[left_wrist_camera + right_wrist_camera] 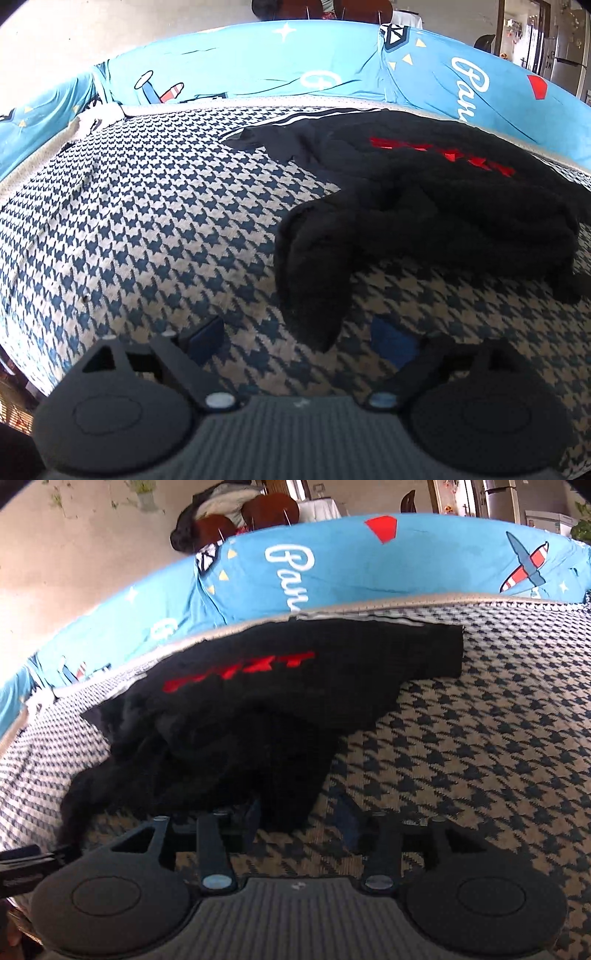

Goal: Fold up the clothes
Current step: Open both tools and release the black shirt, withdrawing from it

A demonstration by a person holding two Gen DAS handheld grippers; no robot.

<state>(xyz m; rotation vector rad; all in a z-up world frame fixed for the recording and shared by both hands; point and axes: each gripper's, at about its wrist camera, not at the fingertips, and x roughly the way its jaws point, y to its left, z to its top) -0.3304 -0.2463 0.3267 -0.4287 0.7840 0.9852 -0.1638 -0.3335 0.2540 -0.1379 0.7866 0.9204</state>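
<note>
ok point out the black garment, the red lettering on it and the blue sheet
black garment (424,221), left wrist view, bunched middle
red lettering (240,670), right wrist view, on the print
blue sheet (424,568), right wrist view, plain area

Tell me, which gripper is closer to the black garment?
Right, though only slightly. The right gripper has the black garment's hem right at its open fingertips. The left gripper is open beside a drooping fold, its pads apart from it.

Blue-and-cream houndstooth woven cover (147,206) fills the frame centre. Bright blue cartoon-aeroplane sheet (229,62) bands 12 o'clock. Silver fridge (570,48) at 2 o'clock.
</note>
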